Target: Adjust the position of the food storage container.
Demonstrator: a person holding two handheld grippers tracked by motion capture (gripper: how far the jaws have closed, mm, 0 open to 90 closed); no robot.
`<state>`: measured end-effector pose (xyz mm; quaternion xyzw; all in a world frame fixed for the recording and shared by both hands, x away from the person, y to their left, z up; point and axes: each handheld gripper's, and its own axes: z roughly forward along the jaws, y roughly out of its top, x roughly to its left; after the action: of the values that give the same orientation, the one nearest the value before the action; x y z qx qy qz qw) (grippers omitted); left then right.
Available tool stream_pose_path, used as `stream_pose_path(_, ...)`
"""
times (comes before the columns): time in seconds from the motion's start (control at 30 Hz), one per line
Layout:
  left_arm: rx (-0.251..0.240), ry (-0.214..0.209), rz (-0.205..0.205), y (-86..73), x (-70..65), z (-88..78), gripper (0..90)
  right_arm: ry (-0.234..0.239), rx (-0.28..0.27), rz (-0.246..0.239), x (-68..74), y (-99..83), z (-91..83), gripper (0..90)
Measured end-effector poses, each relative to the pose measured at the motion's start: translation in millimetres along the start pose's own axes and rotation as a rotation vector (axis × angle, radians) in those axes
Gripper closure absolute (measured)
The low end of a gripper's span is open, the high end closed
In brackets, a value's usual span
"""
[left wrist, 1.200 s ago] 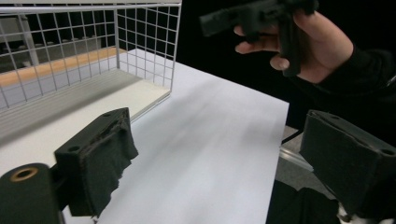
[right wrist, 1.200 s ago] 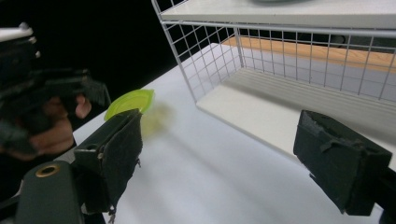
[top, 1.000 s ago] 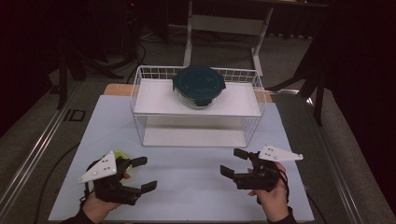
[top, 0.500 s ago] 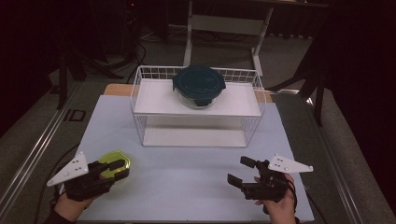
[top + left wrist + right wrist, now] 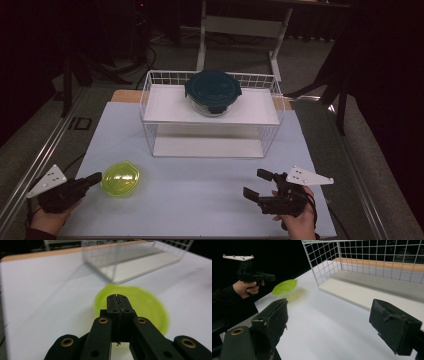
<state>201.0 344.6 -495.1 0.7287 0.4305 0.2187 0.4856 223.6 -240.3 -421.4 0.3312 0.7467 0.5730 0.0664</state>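
A yellow-green lidded bowl (image 5: 120,178) stands on the pale mat (image 5: 200,205) at the front left. My left gripper (image 5: 97,177) lies just left of it, apart from it. Its jaws have just been closing and are shut with nothing between them. In the left gripper view the shut jaw tips (image 5: 117,296) point at the blurred bowl (image 5: 147,307). My right gripper (image 5: 253,182) is held at the front right, open and empty. In the right gripper view its fingers (image 5: 274,315) stand wide apart, with the bowl (image 5: 285,287) and the left gripper (image 5: 272,277) farther off.
A white wire rack (image 5: 212,117) stands at the back middle of the mat. A dark teal lidded glass container (image 5: 213,91) sits on its upper shelf. Its lower shelf (image 5: 372,287) is bare. Dark floor and stand legs lie beyond the table.
The left gripper has drawn back to the left and down, away from the green bowl, and its jaws have closed. The bowl now stands alone on the mat. The right gripper barely moved.
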Motion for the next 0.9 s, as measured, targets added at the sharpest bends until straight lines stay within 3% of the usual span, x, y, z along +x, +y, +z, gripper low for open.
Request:
stream_pose_path(0.1,0.026,0.024,-0.003,-11.0,9.8,-1.1,89.3,0.002,-0.003,0.002,-0.5,0.0,-0.1,14.9)
stream_pose_path(0.27,0.125,0.037,-0.024,-25.8,20.6,6.9,89.4,0.004,-0.003,0.007,-1.0,0.3,0.5,14.9)
stream_pose_path(0.3,0.141,0.026,-0.035,-27.2,21.8,8.8,89.5,0.006,-0.003,0.007,-1.1,0.2,0.7,14.9)
stream_pose_path(0.47,0.204,-0.025,-0.011,-30.2,15.9,18.9,89.5,0.005,-0.006,0.013,-1.9,-0.4,-0.1,14.9)
stream_pose_path(0.9,0.220,-0.083,0.007,-21.8,5.2,42.5,89.4,0.002,-0.011,0.023,-4.1,-0.3,-1.9,15.0)
